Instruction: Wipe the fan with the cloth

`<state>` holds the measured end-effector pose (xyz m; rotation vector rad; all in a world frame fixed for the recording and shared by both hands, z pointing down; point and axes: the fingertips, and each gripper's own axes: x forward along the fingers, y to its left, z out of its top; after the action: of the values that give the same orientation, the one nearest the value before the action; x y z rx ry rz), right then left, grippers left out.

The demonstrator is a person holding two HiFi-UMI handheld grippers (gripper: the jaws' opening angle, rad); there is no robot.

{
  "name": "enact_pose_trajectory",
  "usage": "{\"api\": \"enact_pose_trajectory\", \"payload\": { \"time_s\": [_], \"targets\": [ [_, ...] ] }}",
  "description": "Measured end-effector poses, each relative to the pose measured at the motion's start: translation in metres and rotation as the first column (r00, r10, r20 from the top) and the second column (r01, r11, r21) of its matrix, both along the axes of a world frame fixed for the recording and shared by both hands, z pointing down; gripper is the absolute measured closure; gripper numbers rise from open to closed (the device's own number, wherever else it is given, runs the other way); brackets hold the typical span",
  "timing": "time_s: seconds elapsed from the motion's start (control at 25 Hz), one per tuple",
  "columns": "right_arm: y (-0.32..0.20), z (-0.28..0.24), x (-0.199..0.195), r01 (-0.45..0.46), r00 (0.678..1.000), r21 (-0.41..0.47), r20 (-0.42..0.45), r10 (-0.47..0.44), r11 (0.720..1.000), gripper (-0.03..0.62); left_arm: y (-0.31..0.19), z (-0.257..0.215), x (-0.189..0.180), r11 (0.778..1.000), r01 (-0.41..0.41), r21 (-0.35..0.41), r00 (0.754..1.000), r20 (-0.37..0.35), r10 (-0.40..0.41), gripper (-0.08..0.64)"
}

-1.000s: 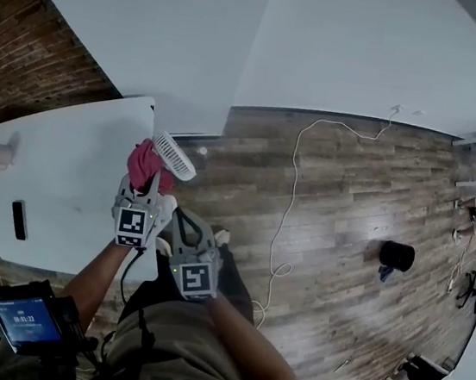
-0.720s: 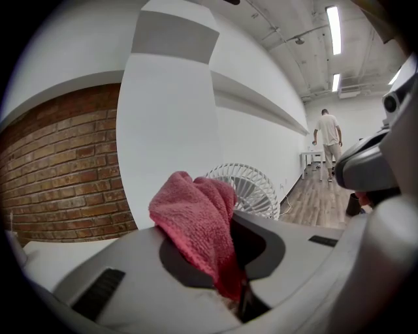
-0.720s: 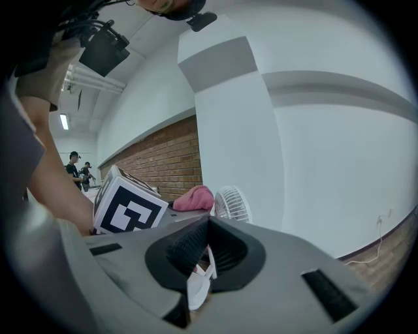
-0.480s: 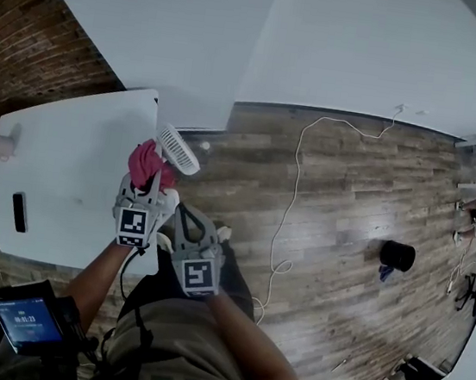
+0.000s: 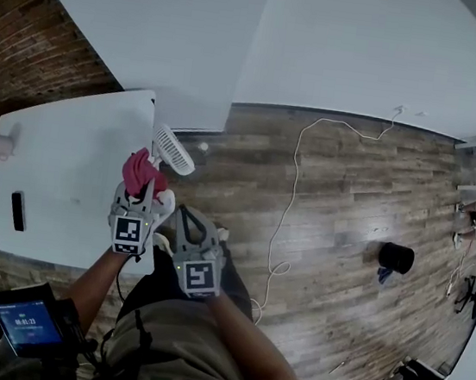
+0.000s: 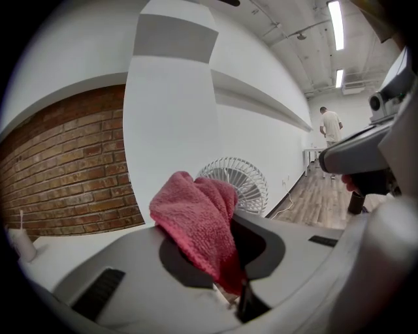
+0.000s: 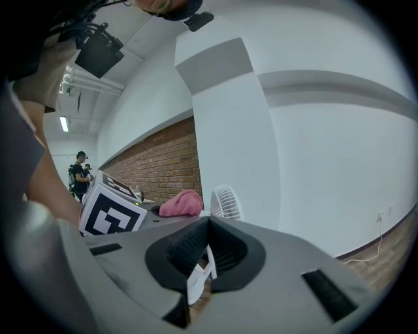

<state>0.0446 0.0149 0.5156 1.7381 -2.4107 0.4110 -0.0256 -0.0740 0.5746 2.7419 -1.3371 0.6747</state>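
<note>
A small white fan [image 5: 174, 150] with a round wire grille hangs just off the right corner of the white table [image 5: 66, 171]. My right gripper [image 5: 182, 215] is shut below it on a thin white piece [image 7: 199, 274] that looks like the fan's stem. In the right gripper view the fan [image 7: 225, 203] shows just past the jaw tips [image 7: 208, 251]. My left gripper [image 5: 142, 184] is shut on a pink cloth [image 5: 141, 169]. In the left gripper view the cloth [image 6: 196, 215] bulges out of the jaws [image 6: 222, 244], right against the fan's grille [image 6: 245, 182].
On the table lie a black device [image 5: 18, 218] and a small white object [image 5: 1, 149]. A white cable [image 5: 289, 200] runs over the wooden floor, with a black bin [image 5: 396, 255] to the right. A brick wall and a white pillar stand behind. A person [image 6: 331, 124] stands far off.
My left gripper with the cloth has slid a little back toward me beside the fan's grille. The fan and my right gripper have hardly moved.
</note>
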Motion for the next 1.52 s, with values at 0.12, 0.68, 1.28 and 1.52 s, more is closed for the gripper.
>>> {"api": "enact_pose_trajectory", "payload": {
  "time_s": [0.12, 0.68, 1.28, 1.52],
  "targets": [
    [-0.003, 0.0, 0.002, 0.001, 1.0, 0.001, 0.008, -0.001, 1.0, 0.592, 0.006, 0.003, -0.003, 1.0, 0.002, 0.002, 1.0, 0.01, -0.002, 0.497],
    [-0.004, 0.004, -0.007, 0.063, 0.998, -0.007, -0.017, -0.063, 0.998, 0.592, 0.034, 0.017, -0.011, 0.999, 0.031, -0.027, 1.0, -0.006, -0.031, 0.495],
    [0.012, 0.005, -0.005, 0.03, 0.999, -0.011, -0.012, -0.03, 0.999, 0.592, 0.089, 0.067, -0.028, 0.986, 0.007, -0.168, 0.995, 0.096, 0.009, 0.495],
    [0.008, -0.006, -0.007, 0.031, 0.999, 0.027, -0.005, -0.031, 0.999, 0.592, 0.103, 0.051, -0.035, 0.992, -0.034, -0.122, 0.996, 0.082, 0.044, 0.497]
  ]
}}
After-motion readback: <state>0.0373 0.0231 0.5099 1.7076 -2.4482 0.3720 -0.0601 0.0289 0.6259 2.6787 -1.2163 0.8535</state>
